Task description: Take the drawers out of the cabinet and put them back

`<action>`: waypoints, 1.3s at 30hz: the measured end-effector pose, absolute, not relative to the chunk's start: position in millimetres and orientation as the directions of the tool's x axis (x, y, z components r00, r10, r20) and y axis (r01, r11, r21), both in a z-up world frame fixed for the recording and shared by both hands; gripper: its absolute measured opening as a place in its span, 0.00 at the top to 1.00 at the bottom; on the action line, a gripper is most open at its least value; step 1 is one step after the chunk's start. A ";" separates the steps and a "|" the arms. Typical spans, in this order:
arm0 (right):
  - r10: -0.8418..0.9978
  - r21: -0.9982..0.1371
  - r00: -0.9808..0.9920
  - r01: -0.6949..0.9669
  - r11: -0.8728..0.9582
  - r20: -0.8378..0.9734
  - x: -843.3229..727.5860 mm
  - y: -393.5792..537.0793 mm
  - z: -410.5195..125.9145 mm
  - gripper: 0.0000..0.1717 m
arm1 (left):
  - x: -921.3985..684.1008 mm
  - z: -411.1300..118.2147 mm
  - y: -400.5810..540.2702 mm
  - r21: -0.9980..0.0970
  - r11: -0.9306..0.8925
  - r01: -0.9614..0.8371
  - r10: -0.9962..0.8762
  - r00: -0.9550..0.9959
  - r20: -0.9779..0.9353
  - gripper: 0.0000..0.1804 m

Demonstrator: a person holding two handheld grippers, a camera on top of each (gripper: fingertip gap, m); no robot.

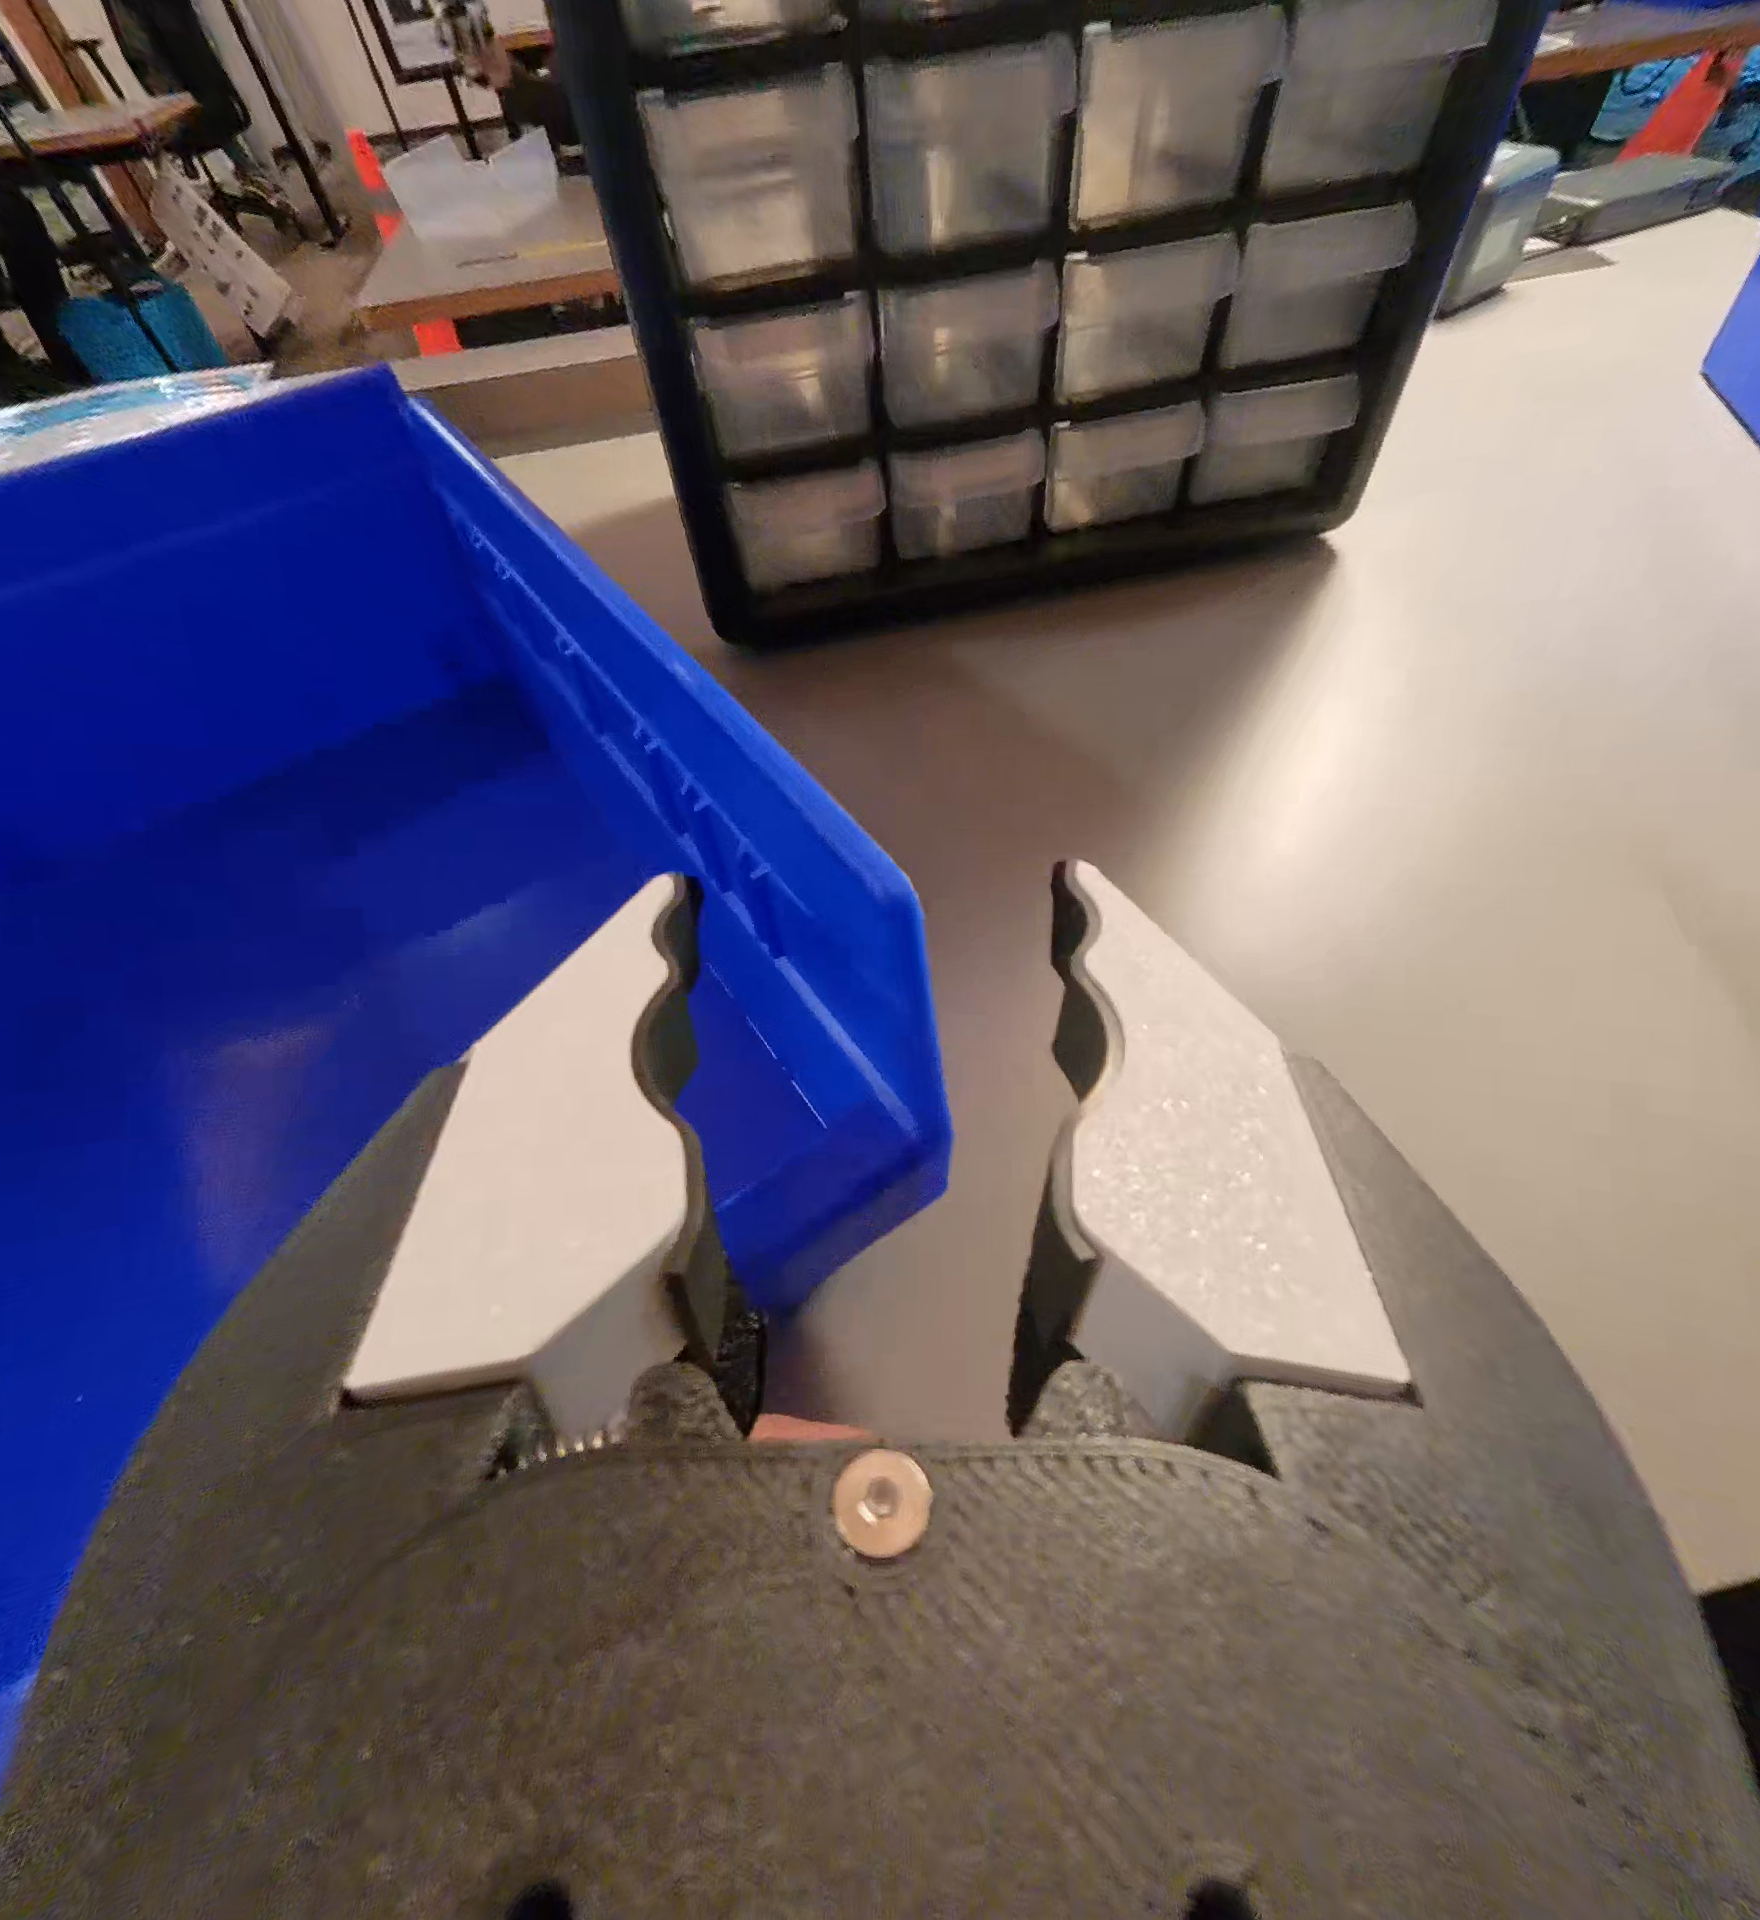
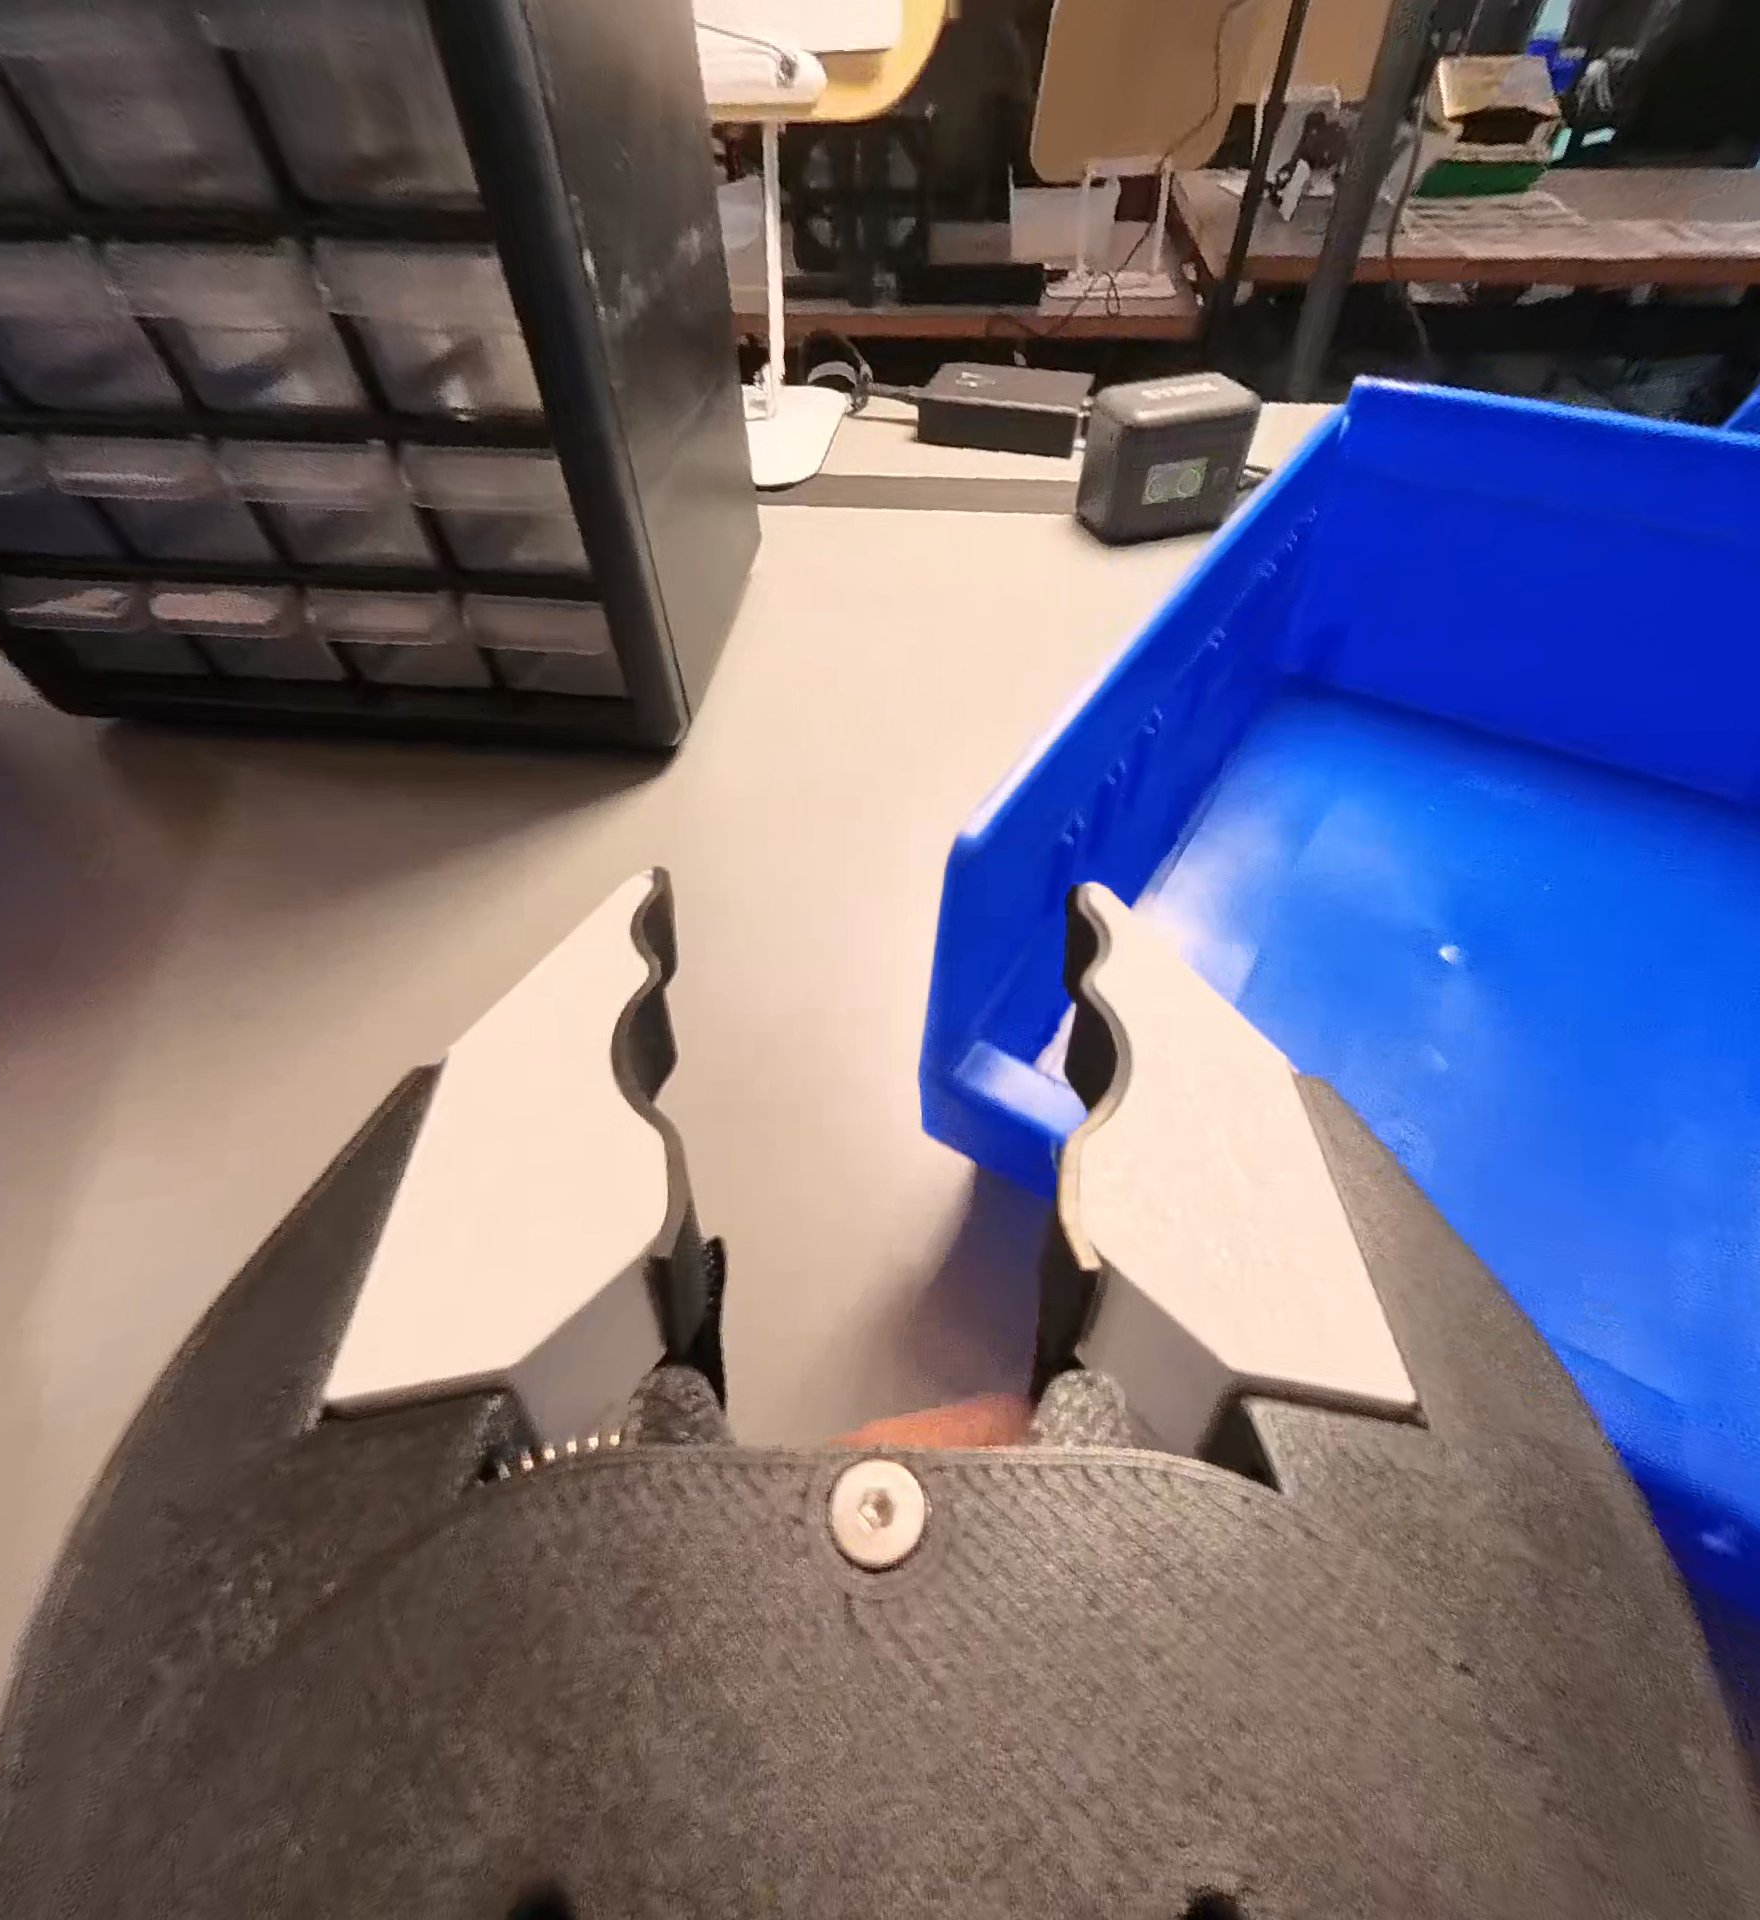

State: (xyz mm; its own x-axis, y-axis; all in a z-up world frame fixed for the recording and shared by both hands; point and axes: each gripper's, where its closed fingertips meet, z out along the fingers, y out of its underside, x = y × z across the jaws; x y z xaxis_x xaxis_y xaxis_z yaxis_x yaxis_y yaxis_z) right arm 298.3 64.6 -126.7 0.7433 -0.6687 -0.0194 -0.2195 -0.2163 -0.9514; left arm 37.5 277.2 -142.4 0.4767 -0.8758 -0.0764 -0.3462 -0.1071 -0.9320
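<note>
Every visible clear drawer sits in the black cabinet [image 1: 1032,312], upper centre of the left wrist view, so the removal seems not yet begun; the left gripper [image 1: 876,914] and right gripper [image 2: 871,925] are both partly open and hold nothing, each beside a blue bin [image 1: 232,779] on the grey table [image 1: 1375,831].

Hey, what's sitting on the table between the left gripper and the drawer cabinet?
Nothing: in the left wrist view, bare grey table runs from the open left gripper to the drawer cabinet. The blue bin stands off to the left.
</note>
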 end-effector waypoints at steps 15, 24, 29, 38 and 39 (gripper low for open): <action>-0.716 -0.949 0.698 -0.245 -0.197 -0.031 324.8 56.9 -138.1 0.84 | 31.2 -140.5 293.6 -0.940 -0.091 -0.328 -0.864 0.496 -0.089 0.72; -0.716 -0.954 0.698 -0.230 -0.193 -0.024 323.1 32.7 -137.5 0.88 | 11.1 -141.6 316.3 -0.932 -0.078 -0.353 -0.847 0.517 -0.125 0.87; -0.766 -0.960 0.643 -0.214 -0.182 0.002 324.9 -15.8 -135.8 0.94 | -25.0 -141.1 357.4 -0.934 -0.128 -0.333 -0.790 0.604 -0.107 0.93; -0.778 -0.956 0.626 -0.196 -0.217 0.048 340.5 -26.3 -134.3 0.94 | -29.1 -151.2 372.2 -0.905 -0.051 -0.423 -0.783 0.579 -0.226 0.94; -0.771 -0.956 0.634 -0.193 -0.221 0.051 343.1 -24.1 -134.5 0.95 | -30.8 -151.1 377.6 -0.901 -0.046 -0.431 -0.776 0.584 -0.240 0.95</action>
State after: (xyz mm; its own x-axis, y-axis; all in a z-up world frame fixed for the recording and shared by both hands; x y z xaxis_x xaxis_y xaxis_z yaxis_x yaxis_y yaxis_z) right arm 343.1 -24.1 -134.5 0.6343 -0.7714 0.0506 -0.1931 -0.2215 -0.9559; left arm -30.8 377.6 -151.1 0.5836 -0.7758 -0.2397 -0.4314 -0.0462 -0.9010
